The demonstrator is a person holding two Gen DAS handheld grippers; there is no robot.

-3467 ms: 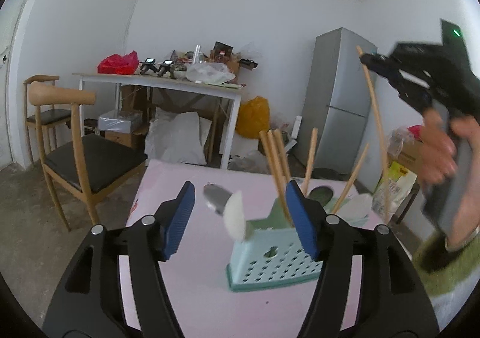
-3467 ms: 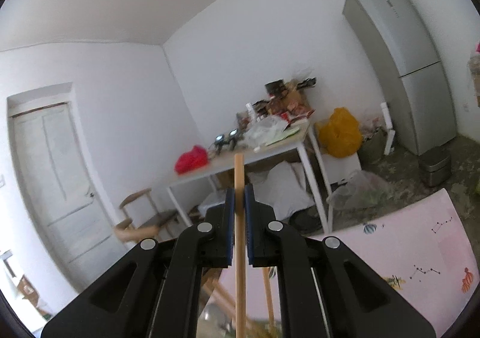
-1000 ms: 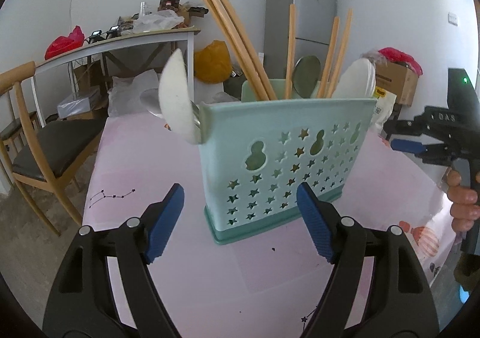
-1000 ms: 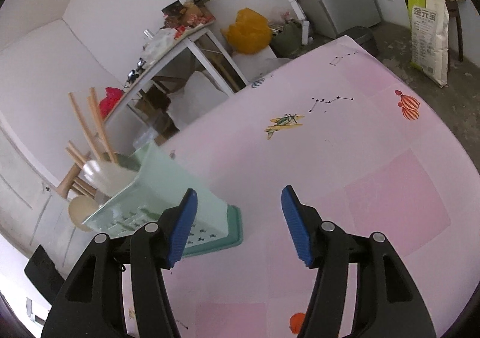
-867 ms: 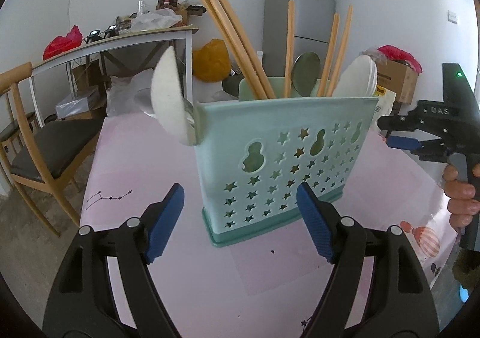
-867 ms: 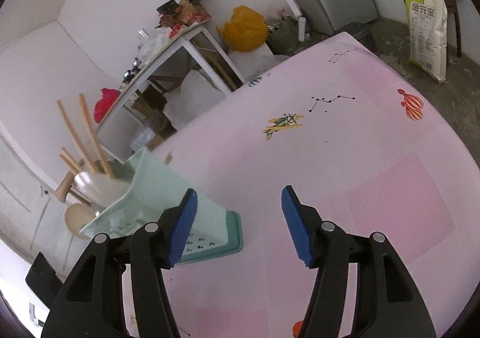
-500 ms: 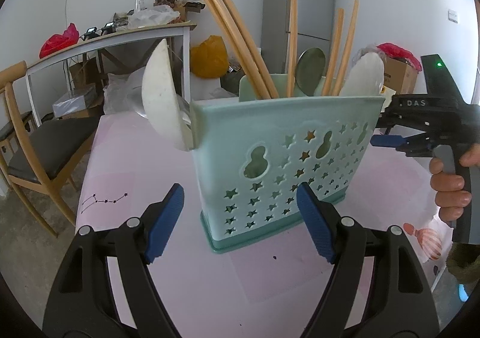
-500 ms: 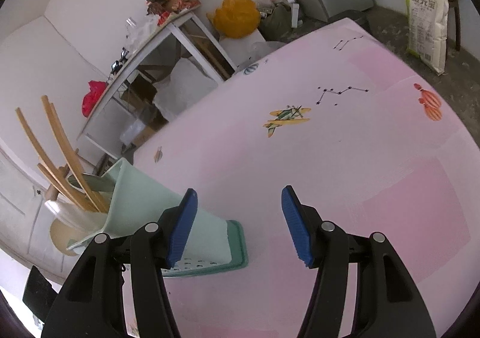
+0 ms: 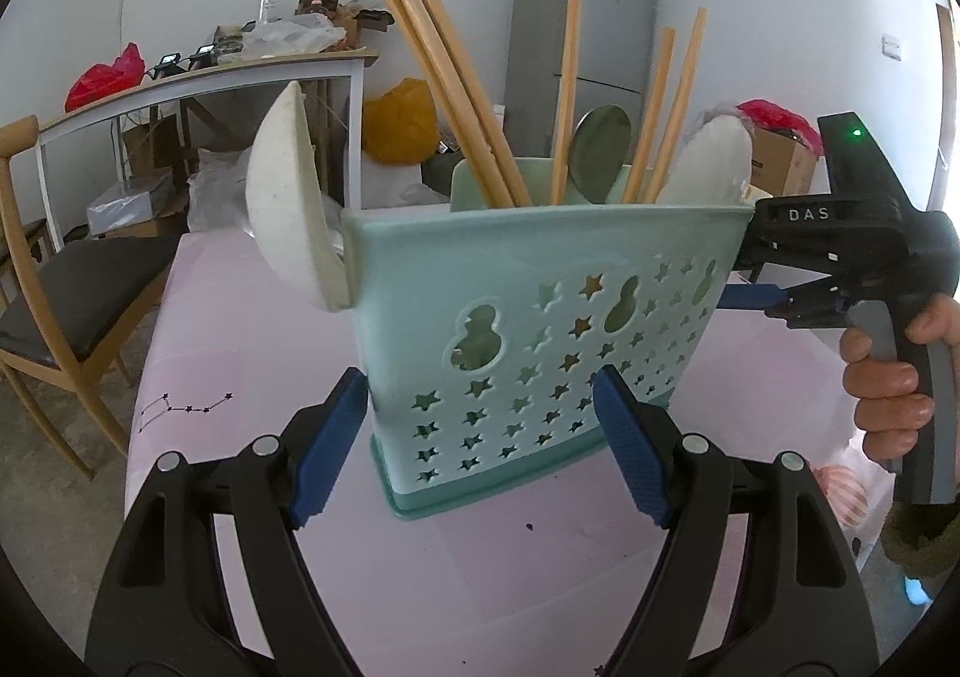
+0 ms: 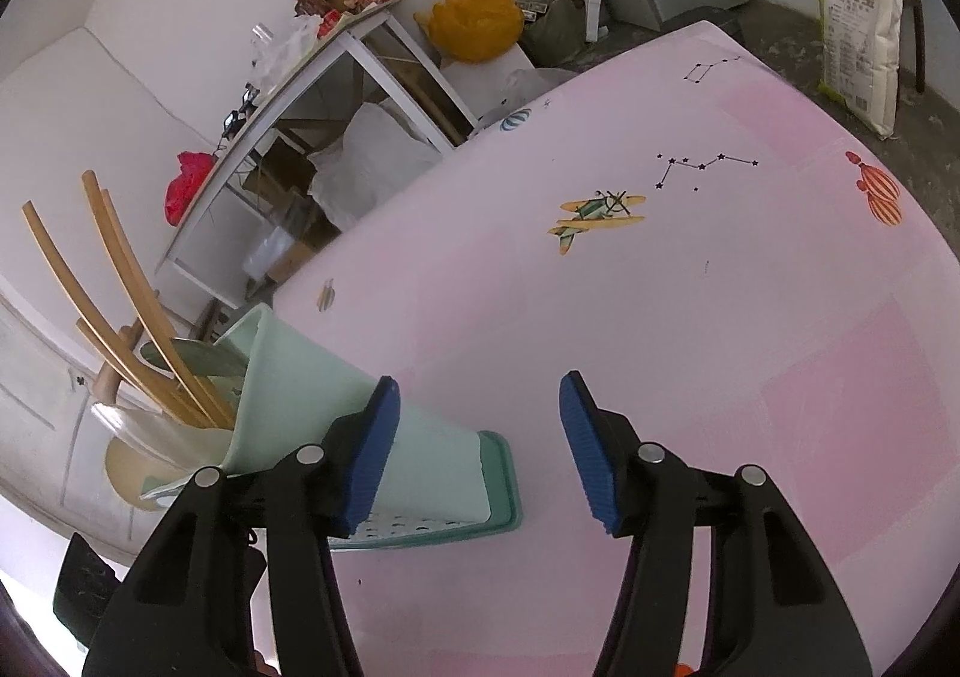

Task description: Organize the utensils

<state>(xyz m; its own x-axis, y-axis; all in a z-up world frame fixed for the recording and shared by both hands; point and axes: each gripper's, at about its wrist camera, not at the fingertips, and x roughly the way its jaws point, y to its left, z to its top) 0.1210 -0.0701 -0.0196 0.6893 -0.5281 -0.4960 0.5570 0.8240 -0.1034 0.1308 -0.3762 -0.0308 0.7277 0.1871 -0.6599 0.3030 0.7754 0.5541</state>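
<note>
Seen nearer than a second ago: mint-green plastic utensil caddy (image 9: pixel 540 329) pierced with star and gourd cut-outs, upright on smooth pink printed worktop (image 10: pixel 690 317), just ahead of spread left claw (image 9: pixel 480 437). Beside its right end, right claw (image 10: pixel 477 446), closing slightly just now yet still apart, nothing between. Inside, slim wooden chopsticks (image 9: pixel 450 77), pale rounded spoons (image 9: pixel 288 197).

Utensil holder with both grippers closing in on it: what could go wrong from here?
1. The utensil holder looks top-heavy: the chopsticks lean out and a white spoon overhangs its edge, so a nudge from the open left gripper might tip it.
2. The open right gripper has one pad beside the holder's end; pushing could slide it across the smooth pink tablecloth.
</note>
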